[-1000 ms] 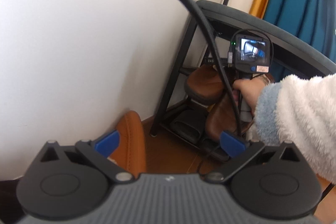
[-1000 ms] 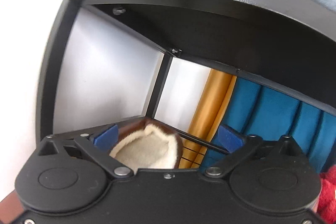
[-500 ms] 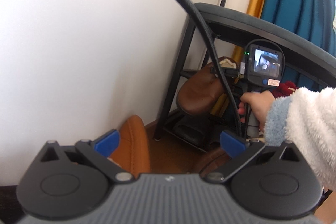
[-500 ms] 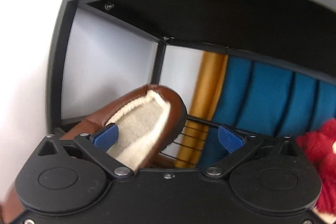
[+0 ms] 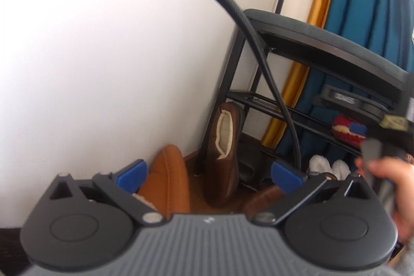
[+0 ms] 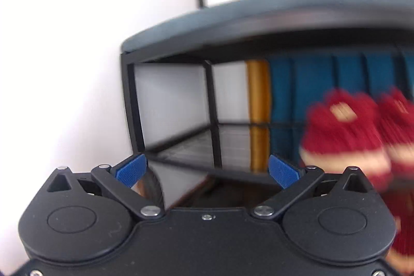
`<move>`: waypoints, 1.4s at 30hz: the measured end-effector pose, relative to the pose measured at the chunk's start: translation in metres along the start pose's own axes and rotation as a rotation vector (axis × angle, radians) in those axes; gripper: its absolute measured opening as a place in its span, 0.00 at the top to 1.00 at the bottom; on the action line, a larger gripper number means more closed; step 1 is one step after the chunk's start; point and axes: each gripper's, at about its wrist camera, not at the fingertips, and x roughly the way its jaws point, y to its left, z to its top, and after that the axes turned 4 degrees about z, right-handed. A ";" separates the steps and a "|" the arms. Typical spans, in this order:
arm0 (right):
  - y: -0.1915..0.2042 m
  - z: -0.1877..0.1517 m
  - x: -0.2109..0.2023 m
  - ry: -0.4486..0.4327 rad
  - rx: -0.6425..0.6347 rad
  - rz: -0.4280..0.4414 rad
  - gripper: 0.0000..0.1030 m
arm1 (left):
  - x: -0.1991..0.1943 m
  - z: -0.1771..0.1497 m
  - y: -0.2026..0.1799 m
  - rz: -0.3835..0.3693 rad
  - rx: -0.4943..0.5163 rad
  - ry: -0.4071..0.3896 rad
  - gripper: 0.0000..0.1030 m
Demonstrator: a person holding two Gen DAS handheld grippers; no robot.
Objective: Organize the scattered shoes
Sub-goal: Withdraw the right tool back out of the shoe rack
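Note:
My left gripper [image 5: 208, 175] is open and empty, held above the floor in front of the black shoe rack [image 5: 323, 43]. A dark brown fleece-lined slipper [image 5: 223, 154] stands on end, leaning against the rack's left leg. A tan slipper [image 5: 168, 180] lies on the floor by the wall, just past my left fingers. My right gripper [image 6: 207, 171] is open and empty, facing the rack's bare upper wire shelf [image 6: 207, 146]. Red knitted slippers [image 6: 349, 131] sit on that shelf to the right, blurred. The right gripper's body and the hand holding it [image 5: 385, 172] show in the left wrist view.
A white wall runs along the left. Blue and gold curtains [image 5: 362, 4] hang behind the rack. White fluffy slippers [image 5: 328, 166] and dark shoes [image 5: 248, 167] sit on the lower level. Another brown shoe [image 5: 261, 201] lies on the floor near my left gripper. A black cable [image 5: 258, 51] crosses the left view.
The dark brown slipper has left my right gripper and now leans upright against the rack's left leg. My right gripper has pulled back out of the rack. The left view has shifted slightly.

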 end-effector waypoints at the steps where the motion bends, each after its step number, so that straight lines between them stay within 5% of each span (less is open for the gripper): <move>1: -0.006 -0.008 -0.015 0.022 0.052 -0.018 0.00 | 0.000 -0.001 -0.002 -0.002 0.010 0.004 0.00; 7: -0.033 -0.048 -0.108 0.107 0.229 -0.158 0.00 | 0.003 -0.010 -0.013 -0.059 0.075 0.088 0.00; 10: -0.037 -0.045 -0.165 -0.018 0.203 -0.268 0.00 | 0.002 -0.014 -0.025 -0.132 0.106 0.199 0.00; 14: -0.040 -0.024 -0.237 -0.300 0.150 -0.443 0.00 | -0.012 -0.020 -0.047 -0.206 0.172 0.326 0.00; 20: -0.036 -0.014 -0.293 -0.509 0.062 -0.539 0.00 | -0.049 -0.031 -0.067 -0.281 0.278 0.457 0.00; 25: -0.043 -0.003 -0.339 -0.584 0.079 -0.541 0.00 | -0.074 -0.031 -0.071 -0.257 0.410 0.403 0.00; 32: -0.050 0.014 -0.393 -0.618 0.095 -0.524 0.00 | -0.086 -0.023 -0.077 -0.169 0.428 0.374 0.00; 42: -0.040 0.010 -0.392 -0.431 0.161 -0.388 0.00 | -0.094 -0.016 -0.101 -0.070 0.490 0.336 0.00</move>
